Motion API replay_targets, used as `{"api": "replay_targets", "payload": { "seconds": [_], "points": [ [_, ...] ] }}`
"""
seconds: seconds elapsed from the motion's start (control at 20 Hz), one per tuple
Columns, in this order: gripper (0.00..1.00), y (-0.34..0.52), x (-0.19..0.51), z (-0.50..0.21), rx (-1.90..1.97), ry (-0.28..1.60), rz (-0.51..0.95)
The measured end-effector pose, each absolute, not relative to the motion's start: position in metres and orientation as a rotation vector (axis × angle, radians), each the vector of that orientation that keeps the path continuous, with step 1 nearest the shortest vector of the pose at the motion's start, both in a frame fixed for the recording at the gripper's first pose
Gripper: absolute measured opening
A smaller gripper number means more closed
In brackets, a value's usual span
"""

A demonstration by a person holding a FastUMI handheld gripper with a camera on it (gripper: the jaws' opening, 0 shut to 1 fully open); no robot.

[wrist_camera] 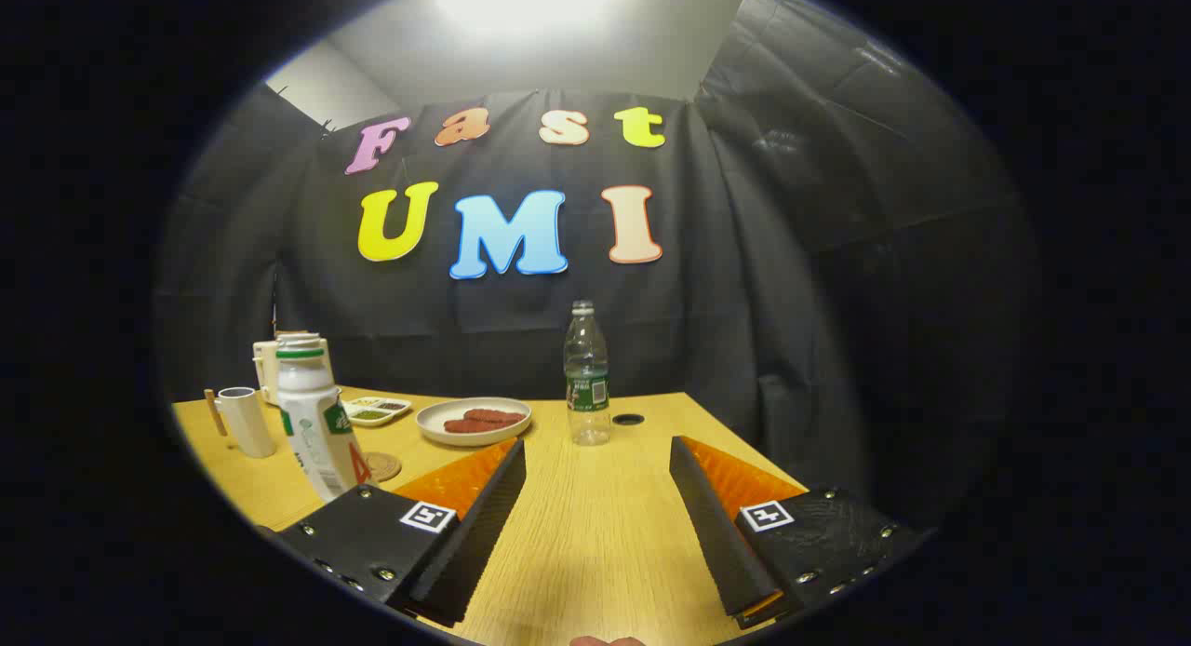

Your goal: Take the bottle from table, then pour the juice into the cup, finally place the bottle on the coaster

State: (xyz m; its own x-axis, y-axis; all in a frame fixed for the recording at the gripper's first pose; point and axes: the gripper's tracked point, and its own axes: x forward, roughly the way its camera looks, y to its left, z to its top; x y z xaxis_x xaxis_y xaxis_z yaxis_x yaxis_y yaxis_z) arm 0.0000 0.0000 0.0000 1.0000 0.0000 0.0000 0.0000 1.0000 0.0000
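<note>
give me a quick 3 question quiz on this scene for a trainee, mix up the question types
1. True or false: the tongs are shut on the clear bottle.
2. Multiple choice: what lies on the white plate? A) two reddish sausage-like pieces B) a spoon C) a sliced lemon
3. Short answer: what stands right beside the round coaster?

Key
1. False. The tongs are open with bare table between the fingers; the clear bottle stands upright beyond them.
2. A.
3. The white bottle with the green band, with the white cup further off behind it.
</note>
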Motion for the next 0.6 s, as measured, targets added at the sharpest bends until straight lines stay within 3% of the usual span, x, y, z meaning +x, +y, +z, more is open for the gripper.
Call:
{"api": "replay_targets", "payload": {
  "seconds": [0.6],
  "points": [
    [0.96, 0.065, -0.024, 0.089, -0.006, -0.020, 0.064]
  ]
}}
